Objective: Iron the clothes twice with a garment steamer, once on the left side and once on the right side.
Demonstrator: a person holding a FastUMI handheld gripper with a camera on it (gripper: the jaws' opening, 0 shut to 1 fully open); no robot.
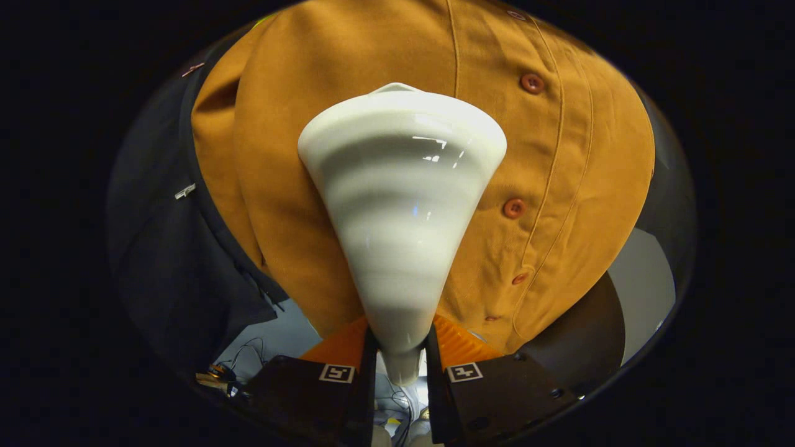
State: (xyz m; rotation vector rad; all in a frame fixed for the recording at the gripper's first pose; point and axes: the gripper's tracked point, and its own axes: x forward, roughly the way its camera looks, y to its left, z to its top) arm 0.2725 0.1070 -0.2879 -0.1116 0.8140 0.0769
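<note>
steamer head (pixel 402 205) clamped between hand-held gripper (pixel 400 360) fingers, wide end ahead against shirt (pixel 559 186) | button row (pixel 513 208) right of head | dark garment (pixel 168 261) left of shirt

The fisheye camera rides on the hand-held gripper (pixel 400 357), facing forward along its fingers, very close to the hanging mustard shirt (pixel 559 186).

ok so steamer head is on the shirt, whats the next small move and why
Probably a slow glide along the cloth. The gripper is shut on the white steamer head, whose wide end lies against the mustard shirt, on the panel beside the button placket. The fabric around it looks creased.
</note>
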